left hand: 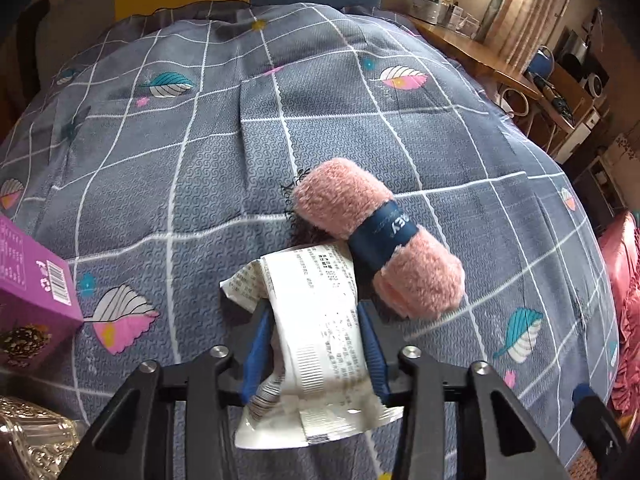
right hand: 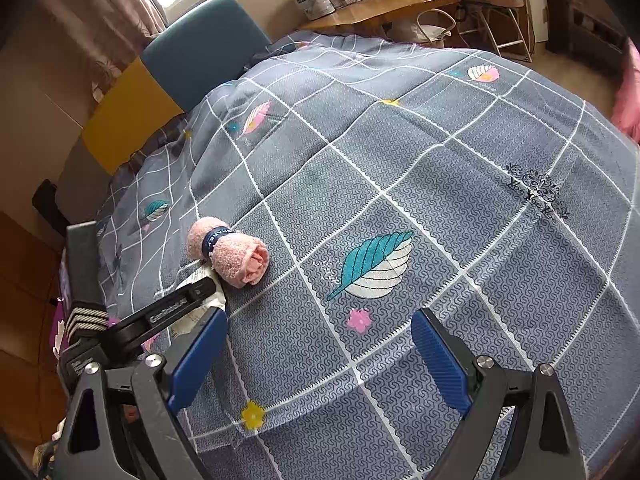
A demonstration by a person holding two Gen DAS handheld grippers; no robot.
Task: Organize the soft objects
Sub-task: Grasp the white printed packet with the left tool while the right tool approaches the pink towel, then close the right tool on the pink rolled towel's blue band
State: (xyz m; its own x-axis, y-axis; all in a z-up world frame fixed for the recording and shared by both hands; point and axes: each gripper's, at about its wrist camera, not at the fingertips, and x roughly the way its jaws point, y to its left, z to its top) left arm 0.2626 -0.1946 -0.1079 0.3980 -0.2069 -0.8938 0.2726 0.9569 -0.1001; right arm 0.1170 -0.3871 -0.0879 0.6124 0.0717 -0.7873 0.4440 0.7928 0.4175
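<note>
A rolled pink fluffy towel (left hand: 380, 246) with a dark blue band lies on the grey checked bedspread (left hand: 200, 168). My left gripper (left hand: 314, 316) is shut on a white printed soft packet (left hand: 316, 340), whose far end touches the towel. In the right wrist view the towel (right hand: 230, 254) lies at the left, with the left gripper's black finger and a bit of the packet (right hand: 192, 320) beside it. My right gripper (right hand: 318, 344) is open and empty above the bedspread (right hand: 440, 160), to the right of the towel.
A purple box (left hand: 32, 292) and a shiny clear item (left hand: 36, 444) sit at the left. A blue and yellow headboard (right hand: 160, 80) stands behind the bed. A wooden desk (right hand: 380, 8) with containers stands at the far side. Pink fabric (left hand: 624, 300) lies at the right.
</note>
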